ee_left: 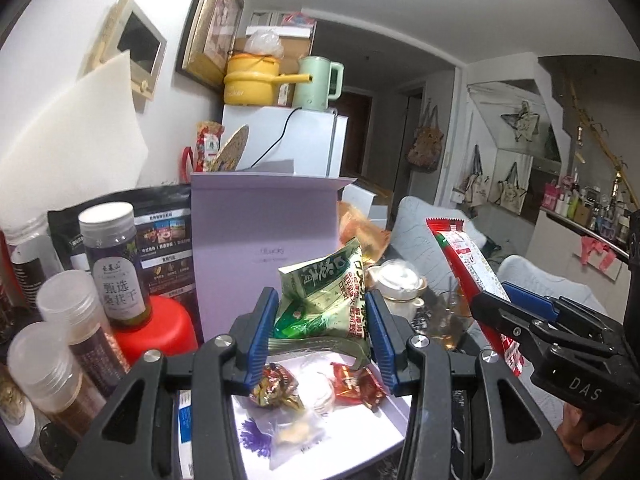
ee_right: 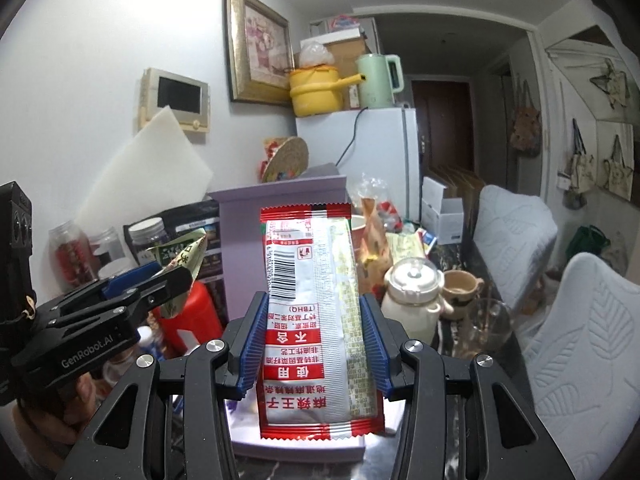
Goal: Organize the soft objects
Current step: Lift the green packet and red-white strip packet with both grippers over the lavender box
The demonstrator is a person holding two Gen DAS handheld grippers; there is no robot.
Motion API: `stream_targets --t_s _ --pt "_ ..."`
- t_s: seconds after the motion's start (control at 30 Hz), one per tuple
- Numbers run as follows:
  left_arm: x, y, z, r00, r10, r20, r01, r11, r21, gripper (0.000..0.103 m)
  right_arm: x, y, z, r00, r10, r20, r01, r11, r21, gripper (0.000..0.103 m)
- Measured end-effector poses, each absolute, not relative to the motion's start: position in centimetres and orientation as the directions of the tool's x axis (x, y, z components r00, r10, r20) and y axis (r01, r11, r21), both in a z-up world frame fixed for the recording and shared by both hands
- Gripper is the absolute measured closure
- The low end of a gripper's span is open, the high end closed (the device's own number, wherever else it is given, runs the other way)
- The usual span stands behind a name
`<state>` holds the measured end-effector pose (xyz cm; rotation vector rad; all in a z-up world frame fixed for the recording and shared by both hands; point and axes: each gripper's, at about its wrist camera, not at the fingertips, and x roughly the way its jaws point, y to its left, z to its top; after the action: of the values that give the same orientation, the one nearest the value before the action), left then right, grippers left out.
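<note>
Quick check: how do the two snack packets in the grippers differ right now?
The green packet in the left gripper is short, crumpled and green-gold; the red-and-white packet in the right gripper is long, flat and narrow. The green one tilts; the red one stands upright, barcode showing. Both are clamped between blue pads above the lavender box.

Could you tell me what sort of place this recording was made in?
Most likely a small, lived-in flat. A white fridge carries a yellow pot and a green kettle, a framed picture hangs on the wall, and padded chairs stand by a cluttered table.
</note>
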<state>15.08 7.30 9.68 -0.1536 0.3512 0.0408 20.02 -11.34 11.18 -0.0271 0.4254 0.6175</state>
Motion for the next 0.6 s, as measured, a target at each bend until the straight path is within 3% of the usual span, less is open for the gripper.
stream_targets --t_s 0.6 --pt "22.4 8.9 3.2 0.84 0.012 -0.543 -0.096 0.987 -0.127 0.059 27.7 -7.1 4.7 0.648 0.543 -0.534 -0.576 0.808 0.123 0.058"
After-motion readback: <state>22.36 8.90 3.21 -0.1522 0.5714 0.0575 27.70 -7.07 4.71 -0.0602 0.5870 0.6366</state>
